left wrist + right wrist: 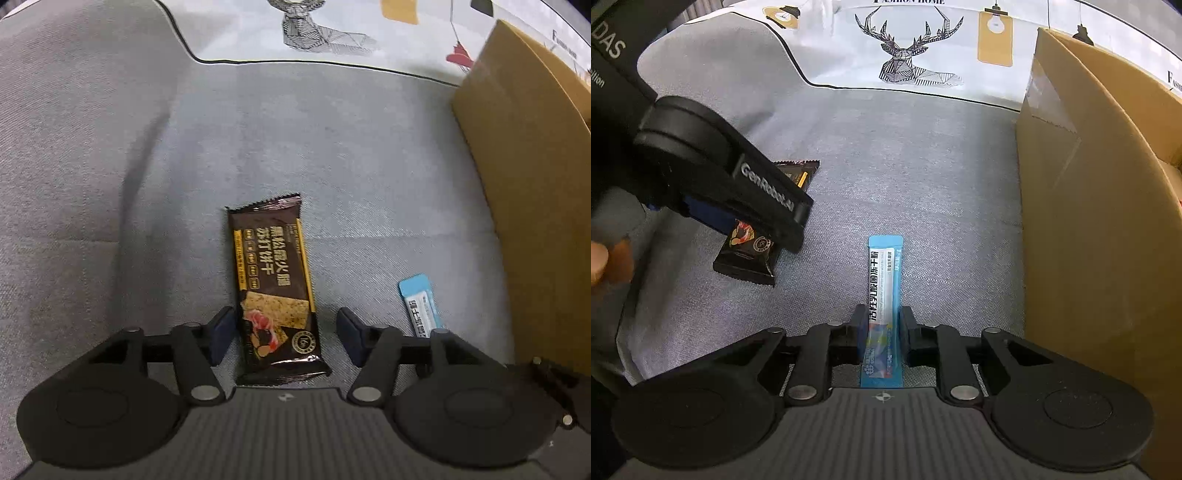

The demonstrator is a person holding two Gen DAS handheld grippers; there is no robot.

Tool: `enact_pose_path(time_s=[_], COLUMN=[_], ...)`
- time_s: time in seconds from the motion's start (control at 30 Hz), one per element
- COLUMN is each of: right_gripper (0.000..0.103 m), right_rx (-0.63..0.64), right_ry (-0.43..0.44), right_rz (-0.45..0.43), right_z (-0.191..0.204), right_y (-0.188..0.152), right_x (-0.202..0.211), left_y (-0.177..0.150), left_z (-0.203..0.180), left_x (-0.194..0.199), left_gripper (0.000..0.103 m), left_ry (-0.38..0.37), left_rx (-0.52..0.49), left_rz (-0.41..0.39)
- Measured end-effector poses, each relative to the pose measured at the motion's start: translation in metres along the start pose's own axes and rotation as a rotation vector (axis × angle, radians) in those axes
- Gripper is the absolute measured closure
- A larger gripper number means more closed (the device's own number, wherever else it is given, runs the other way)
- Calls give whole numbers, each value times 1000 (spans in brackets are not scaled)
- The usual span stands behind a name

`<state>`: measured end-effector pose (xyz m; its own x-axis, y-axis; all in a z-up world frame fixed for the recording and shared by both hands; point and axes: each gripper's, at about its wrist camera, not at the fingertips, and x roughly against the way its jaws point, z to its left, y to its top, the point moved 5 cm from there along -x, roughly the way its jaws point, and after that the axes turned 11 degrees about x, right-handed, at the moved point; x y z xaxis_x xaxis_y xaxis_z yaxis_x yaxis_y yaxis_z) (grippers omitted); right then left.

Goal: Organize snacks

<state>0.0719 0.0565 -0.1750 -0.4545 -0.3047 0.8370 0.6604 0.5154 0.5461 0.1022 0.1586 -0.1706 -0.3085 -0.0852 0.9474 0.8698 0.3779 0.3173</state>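
A dark brown cracker packet lies flat on the grey cloth. My left gripper is open, its blue-padded fingers on either side of the packet's near end, with gaps to it. From the right wrist view the same packet shows under the left gripper. A blue powder stick sachet lies between the fingers of my right gripper, which is closed onto its near half. The sachet also shows in the left wrist view.
An open cardboard box stands at the right, its flap up; it also shows in the left wrist view. A white cloth with a deer print lies at the back. The grey cloth covers the surface.
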Motion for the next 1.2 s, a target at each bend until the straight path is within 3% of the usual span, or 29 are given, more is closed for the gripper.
enact_pose_path(time_s=[0.1, 0.37, 0.9, 1.0, 1.03, 1.07, 1.2], right_gripper=[83, 85, 86, 86, 86, 86, 86], right_rx=[2, -21, -45, -60, -63, -66, -69], right_ry=[-1, -29, -54, -54, -55, -55, -60], right_rz=[-4, -61, -307, -336, -345, -354, -390], right_z=[0, -7, -16, -20, -21, -22, -24], right_y=[-2, 3, 25, 28, 30, 30, 33], right_x=[4, 13, 54, 59, 61, 63, 73], left_y=[1, 3, 19, 21, 22, 22, 23], left_z=[0, 4, -1, -2, -2, -2, -4], left_x=[2, 18, 50, 55, 56, 58, 64], left_gripper=[58, 60, 64, 71, 74, 84, 95], left_ry=[1, -27, -88, -99, -103, -104, -120], left_rx=[-3, 25, 62, 68, 71, 72, 69], left_rz=[-15, -74, -245, -270, -276, -283, -310])
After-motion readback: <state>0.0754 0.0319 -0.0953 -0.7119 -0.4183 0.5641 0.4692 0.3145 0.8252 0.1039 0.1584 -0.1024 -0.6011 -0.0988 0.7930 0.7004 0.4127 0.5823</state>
